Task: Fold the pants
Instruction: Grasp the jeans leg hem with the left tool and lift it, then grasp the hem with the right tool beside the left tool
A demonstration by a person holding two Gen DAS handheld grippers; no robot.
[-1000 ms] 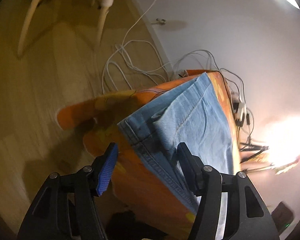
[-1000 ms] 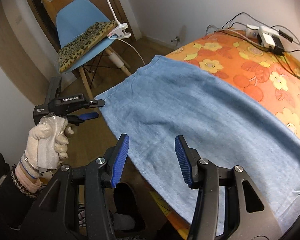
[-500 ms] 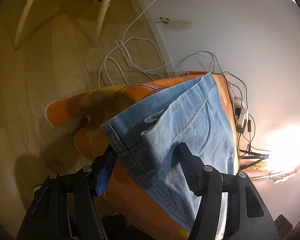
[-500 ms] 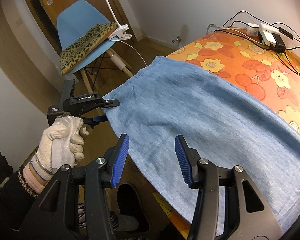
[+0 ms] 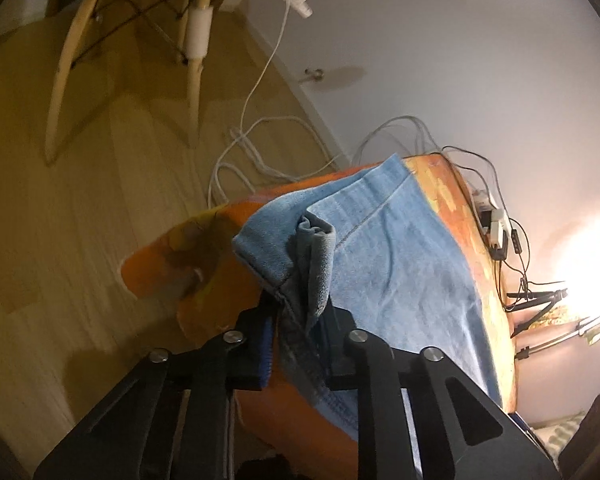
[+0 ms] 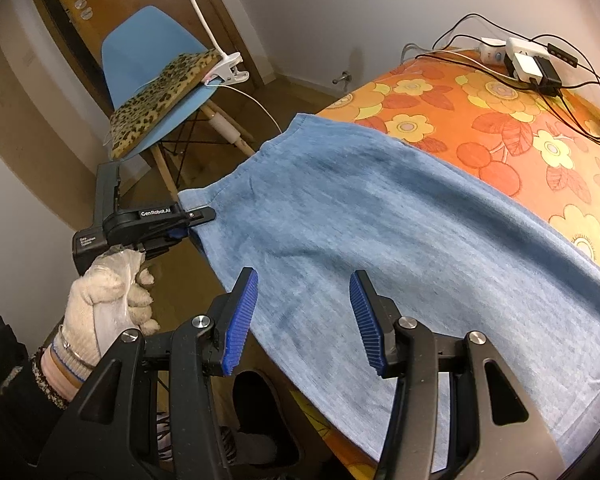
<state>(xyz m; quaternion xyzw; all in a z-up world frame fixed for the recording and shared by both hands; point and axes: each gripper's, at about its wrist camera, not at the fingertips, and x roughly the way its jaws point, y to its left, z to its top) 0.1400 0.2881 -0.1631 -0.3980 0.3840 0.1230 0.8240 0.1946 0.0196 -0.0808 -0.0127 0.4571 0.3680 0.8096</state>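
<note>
Now, at the corner of the orange flowered table, we have the blue pants spread flat with one end hanging over the edge. Our left gripper has just been closing and pinches the bunched hem; our right gripper hovers above the cloth, jaws parted and empty. Next, we judge, the right must take a matching grip before we carry the end across.

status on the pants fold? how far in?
Early. Done: pants lie spread on the floral tablecloth. In hand: left gripper has just closed on the hem corner, denim bunched between its pads. Right gripper open above the cloth, holding nothing. No fold made yet.
</note>
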